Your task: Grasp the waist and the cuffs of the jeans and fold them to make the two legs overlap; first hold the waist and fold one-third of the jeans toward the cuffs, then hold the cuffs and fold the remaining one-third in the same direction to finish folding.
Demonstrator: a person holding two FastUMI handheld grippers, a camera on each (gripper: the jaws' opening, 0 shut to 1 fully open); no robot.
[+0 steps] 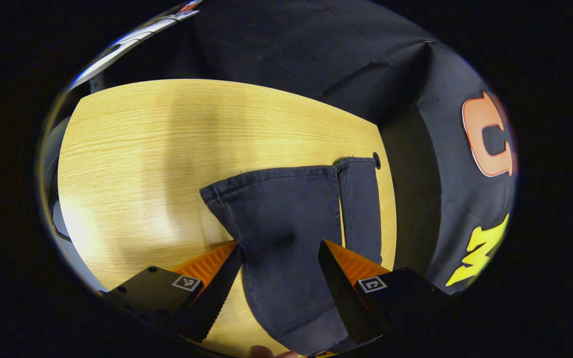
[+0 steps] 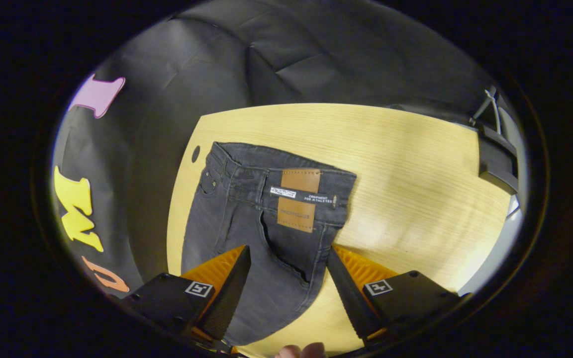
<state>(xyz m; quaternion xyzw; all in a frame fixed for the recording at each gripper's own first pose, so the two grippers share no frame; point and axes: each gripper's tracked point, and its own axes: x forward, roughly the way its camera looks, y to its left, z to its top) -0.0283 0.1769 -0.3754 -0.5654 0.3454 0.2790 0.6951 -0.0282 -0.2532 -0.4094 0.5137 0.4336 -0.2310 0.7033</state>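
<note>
A pair of dark charcoal denim jeans [image 2: 261, 223] lies flat on a pale yellow wood-grain table [image 2: 416, 174], already folded lengthwise so one leg covers the other.

In the right gripper view, the waist end of the jeans points away from the camera. A tan leather patch [image 2: 298, 200] sits on the waistband, crossed by a dark belt loop bearing a small white label. The waist lies close to the table's far left corner, just beside a small round dark hole [image 2: 195, 153] in the tabletop. The right gripper [image 2: 286, 278], with black fingers backed in ridged orange, hangs above the seat of the jeans with its fingers spread wide. It holds nothing, and the cloth shows in the gap between the fingers.

In the left gripper view, the two hemmed cuffs [image 1: 291, 176] point away from the camera, the wider leg lying over the narrower one, whose edge shows on the right. The left gripper [image 1: 279, 268] is also wide open and empty, its fingers straddling the lower leg from either side. Whether the tips touch the cloth cannot be told. A fingertip [image 1: 259, 352] shows at the bottom edge.
</note>
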